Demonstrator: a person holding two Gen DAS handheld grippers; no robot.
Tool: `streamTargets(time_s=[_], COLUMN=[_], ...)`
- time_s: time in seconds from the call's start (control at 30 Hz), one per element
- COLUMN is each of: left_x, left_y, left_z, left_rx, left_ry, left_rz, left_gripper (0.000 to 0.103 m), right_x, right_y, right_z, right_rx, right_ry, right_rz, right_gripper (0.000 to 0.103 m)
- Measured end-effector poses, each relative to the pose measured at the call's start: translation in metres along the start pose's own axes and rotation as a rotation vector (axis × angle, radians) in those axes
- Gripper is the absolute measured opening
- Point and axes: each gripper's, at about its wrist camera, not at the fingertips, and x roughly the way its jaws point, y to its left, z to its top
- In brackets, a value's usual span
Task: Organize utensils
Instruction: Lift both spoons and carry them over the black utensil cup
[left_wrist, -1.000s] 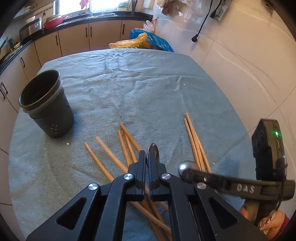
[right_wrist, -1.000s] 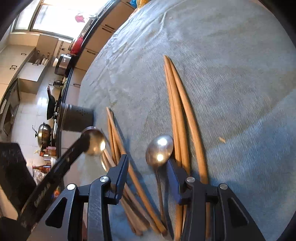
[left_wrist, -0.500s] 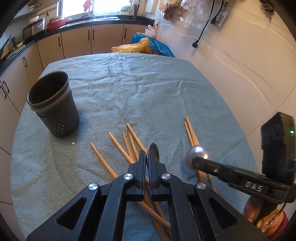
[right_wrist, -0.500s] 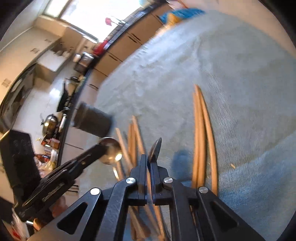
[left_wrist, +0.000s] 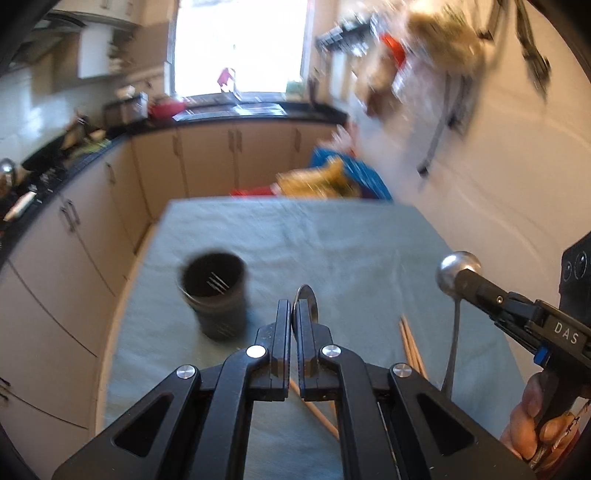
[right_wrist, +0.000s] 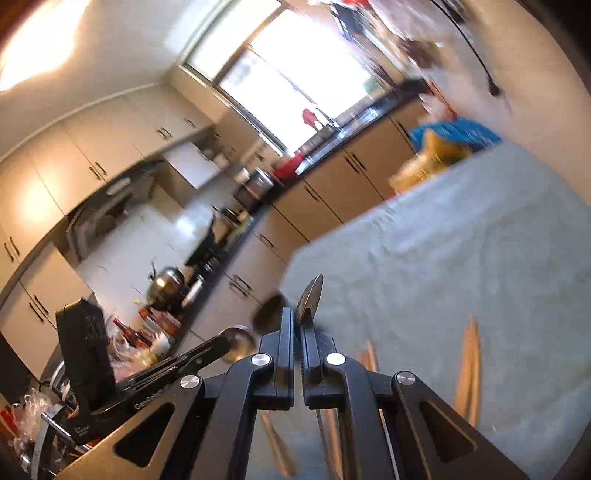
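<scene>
I hold one spoon (left_wrist: 306, 300) clamped in the left tool (left_wrist: 294, 314) and another spoon (right_wrist: 310, 299) in the right tool (right_wrist: 298, 332), both above the tabletop (left_wrist: 351, 251); next, I judge, each needs lowering handle-first into the cup (left_wrist: 214, 291).

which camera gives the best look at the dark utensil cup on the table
The left wrist view: the cup stands whole on the cloth, its open mouth visible, though blurred. In the right wrist view only a dark smear of it peeks out behind the gripper fingers.
</scene>
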Motion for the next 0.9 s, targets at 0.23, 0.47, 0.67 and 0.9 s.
streamTargets(time_s=[0.23, 0.47, 0.67, 0.9], left_x=[-0.015, 0.010, 0.041, 0.072], left_y=[0.056, 0.098, 0.118, 0.113], left_z=[0.049, 0.080, 0.093, 0.077], left_rx=[-0.076, -0.115, -0.108, -0.067], left_ry=[-0.089, -0.127, -0.173, -0.180], left_rz=[0.121, 0.220, 0.320, 0.345], left_gripper=[0.003, 0.003, 0.003, 0.003], right_x=[0.057, 0.144, 0.215, 0.263], right_y=[0.047, 0.073, 0.076, 0.061], right_z=[0.031, 0.050, 0.053, 0.036], right_rx=[-0.060, -0.085, -0.107, -0.120], right_ry=[-0.024, 0.028, 0.045, 0.071], right_rz=[0.079, 0.110, 0.082, 0.062], right_gripper=[0.004, 0.004, 0.004, 0.004])
